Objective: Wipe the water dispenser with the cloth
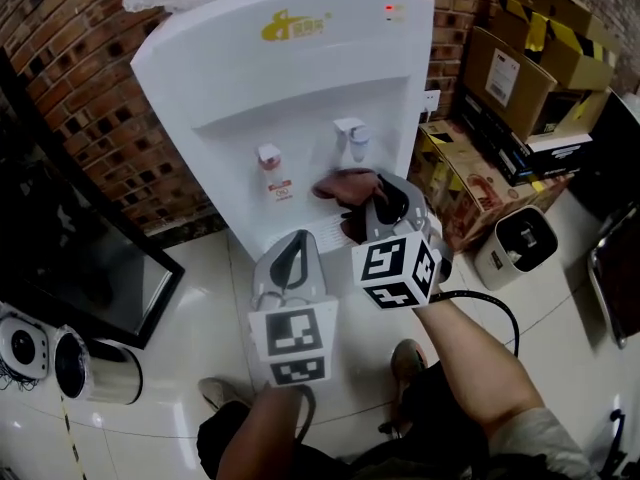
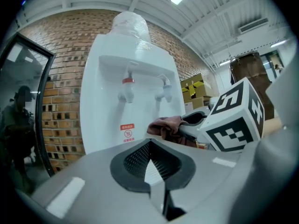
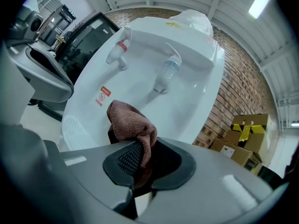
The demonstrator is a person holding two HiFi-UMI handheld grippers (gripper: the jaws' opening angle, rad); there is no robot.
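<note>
— Listing item one: cloth (image 3: 131,122), brown. Where is it, and how is it held?
— Pinched in the right gripper (image 3: 142,146), jaws closed on one fold. The rest bunches loose ahead of the tips, before the front of the water dispenser (image 1: 300,88), just below the blue tap (image 3: 167,72).
— Risk?
— Thin bite. Drag across the front may, I judge, pull the fold free and drop the cloth to the floor (image 1: 200,298).
— Item two: taps.
— Blue tap and red tap (image 3: 117,51) jut from the upper edge of the recess (image 1: 300,133). A high stroke could snag the cloth or press a lever, and water would spill.
— Item three: left gripper (image 2: 150,144)?
— Jaws together, nothing between; low, just beside the right one. Crowding could knock the marker cubes (image 1: 397,268) together.
— Item four?
— Hard jaw tips sit close behind the cloth. Leaning in may scrape plastic on the dispenser rather than wipe it.
</note>
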